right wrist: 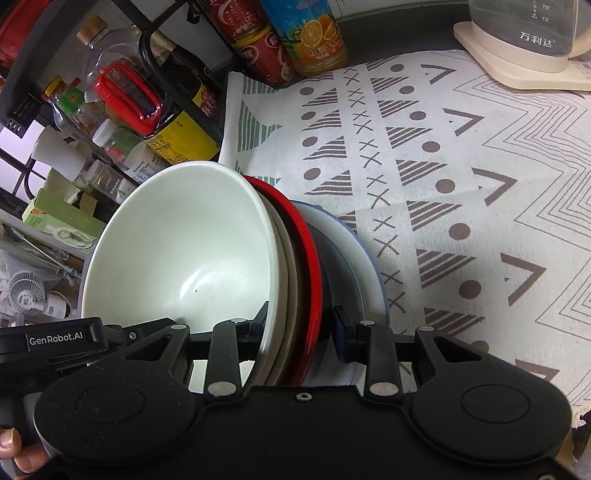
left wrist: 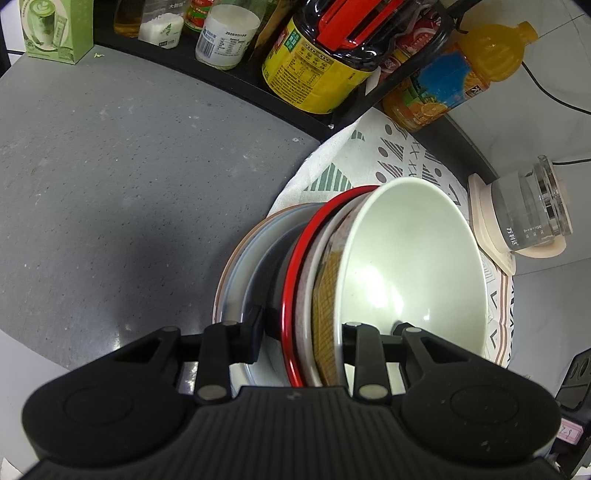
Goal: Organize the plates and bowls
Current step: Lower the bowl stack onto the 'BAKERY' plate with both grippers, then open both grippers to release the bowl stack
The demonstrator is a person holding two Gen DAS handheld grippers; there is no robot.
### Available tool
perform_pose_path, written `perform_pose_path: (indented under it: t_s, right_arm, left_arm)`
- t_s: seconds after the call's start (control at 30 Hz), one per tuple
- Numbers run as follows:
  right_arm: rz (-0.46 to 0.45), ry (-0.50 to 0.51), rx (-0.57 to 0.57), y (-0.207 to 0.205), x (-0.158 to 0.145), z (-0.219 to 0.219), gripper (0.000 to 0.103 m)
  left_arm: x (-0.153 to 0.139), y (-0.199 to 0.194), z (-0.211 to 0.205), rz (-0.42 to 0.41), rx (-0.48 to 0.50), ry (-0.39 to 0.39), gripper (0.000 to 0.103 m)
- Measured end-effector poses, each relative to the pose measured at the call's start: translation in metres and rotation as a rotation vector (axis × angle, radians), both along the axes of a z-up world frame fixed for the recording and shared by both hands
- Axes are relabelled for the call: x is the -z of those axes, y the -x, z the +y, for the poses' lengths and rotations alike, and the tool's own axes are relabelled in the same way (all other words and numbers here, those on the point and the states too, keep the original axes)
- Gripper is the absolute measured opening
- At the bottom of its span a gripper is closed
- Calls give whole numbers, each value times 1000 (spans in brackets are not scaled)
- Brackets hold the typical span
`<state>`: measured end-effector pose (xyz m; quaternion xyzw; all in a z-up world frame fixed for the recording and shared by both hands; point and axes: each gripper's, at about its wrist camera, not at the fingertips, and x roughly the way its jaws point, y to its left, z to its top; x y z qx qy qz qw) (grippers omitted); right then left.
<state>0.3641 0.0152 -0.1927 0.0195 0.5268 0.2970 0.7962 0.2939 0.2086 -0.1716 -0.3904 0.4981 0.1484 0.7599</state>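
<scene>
"GenRobot.AI" on left gripper [right wrist: 55, 341]; "万利达" on glass kettle [right wrist: 532, 33]. Both grippers, right gripper [right wrist: 299, 328] too, pinch nested stack: pale green bowl [right wrist: 184, 251], red-rimmed plate [right wrist: 310, 266].

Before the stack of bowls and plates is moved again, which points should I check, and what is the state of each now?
1. Left tongs closed across the stack's rim, one finger inside the white bowl: ok.
2. Right tongs closed across the opposite rim, spanning the white bowl to the dark bowl: ok.
3. Red plate and the other dishes nested together, none slipping out: ok.
4. Stack level: not ok, it is tilted steeply in both views.
5. Bottom of the stack resting on the patterned cloth: cannot tell, it is hidden.
6. Kettle apart from the stack: ok.
</scene>
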Motion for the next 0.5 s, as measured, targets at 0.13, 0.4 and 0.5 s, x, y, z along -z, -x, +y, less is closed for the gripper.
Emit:
perform_pose_path:
  t_s: [0.13,0.4,0.5]
  right_arm:
    - [-5,3,0,2,1,-1,33]
    - [-30,16,39,5,-4,-5,40]
    - [-55,-1,59,8,-12,-12,51]
  left_arm:
    - [1,-1,-1,-4,3,9,29]
    - [-6,-2,-6,-15,42,-25,39]
    - [-14,4,-6,-46,33,-35,50]
